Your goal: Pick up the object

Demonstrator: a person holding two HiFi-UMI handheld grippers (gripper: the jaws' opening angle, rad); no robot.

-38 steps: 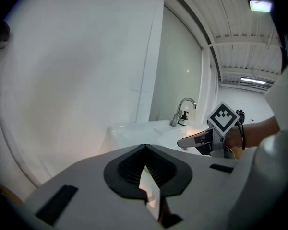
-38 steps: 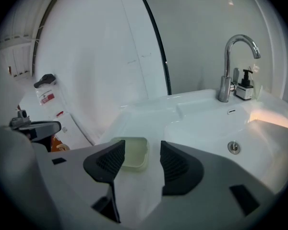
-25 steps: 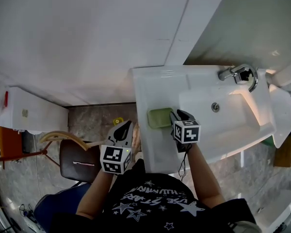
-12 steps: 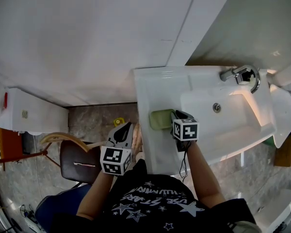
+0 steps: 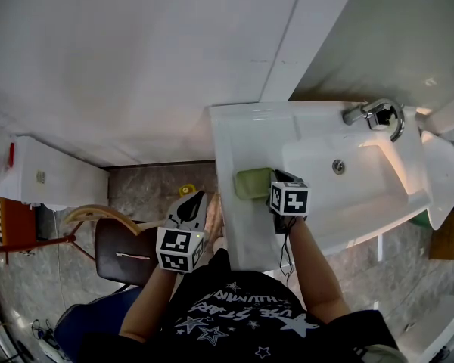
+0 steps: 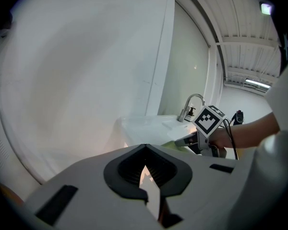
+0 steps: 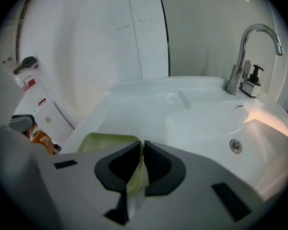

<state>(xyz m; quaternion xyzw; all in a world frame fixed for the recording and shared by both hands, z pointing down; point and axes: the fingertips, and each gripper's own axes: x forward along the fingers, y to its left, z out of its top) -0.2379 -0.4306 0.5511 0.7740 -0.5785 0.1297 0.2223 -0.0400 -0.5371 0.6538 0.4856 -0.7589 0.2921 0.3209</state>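
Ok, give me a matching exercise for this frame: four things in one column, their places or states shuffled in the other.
1. green dish
2. faucet
3. left hand-held gripper
4. right hand-held gripper

A. at the basin's back edge
B. off the sink, over the floor, holding nothing
C. on the sink's flat ledge, beside the basin
D. gripping the dish's rim

Pairs: 1-C, 2-A, 3-B, 4-D.

The right hand-held gripper's jaws have just been closing, with the dish's rim between them.
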